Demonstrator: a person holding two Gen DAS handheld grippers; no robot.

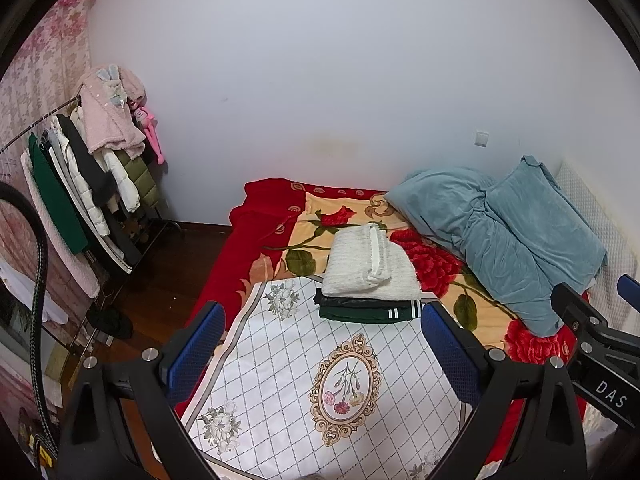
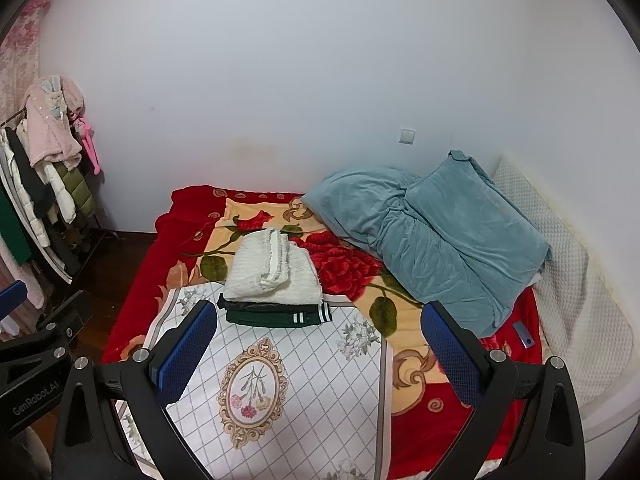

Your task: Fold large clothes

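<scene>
Bed (image 1: 256, 216) against a white wall, covered by a red plush blanket with a large rose print (image 1: 432, 260).

White quilted cloth with a grey diamond grid and an oval floral medallion (image 1: 304, 364) lies flat over the near part of the blanket, bare across its middle.

Folded clothes sit in a stack at the far edge of that cloth. On top, a folded white knitted sweater (image 1: 368, 260); under it a thin black folded garment (image 1: 336, 300); at the bottom a folded dark green garment with white-striped cuff (image 1: 372, 314), the cuff end pointing right. In the right wrist view the same stack sits left of centre, sweater (image 2: 272, 268) over green garment (image 2: 276, 317).

Left hand-held gripper (image 1: 323, 354): blue-padded fingers spread wide, nothing between them, held above the white cloth, short of the stack. Right hand-held gripper (image 2: 318, 354): likewise spread wide and empty, over the cloth's right part and the blanket. Each gripper shows at the edge of the other's view.

Rumpled teal-blue quilt (image 1: 504, 232) is piled on the right side of the bed, near the stack but apart from it. Beyond it, a white quilted pad (image 2: 572, 280) lies along the wall.

Clothes rack hung with coats and a pink fleece jacket (image 1: 92, 176) stands on the dark wooden floor (image 1: 168, 272) left of the bed.
</scene>
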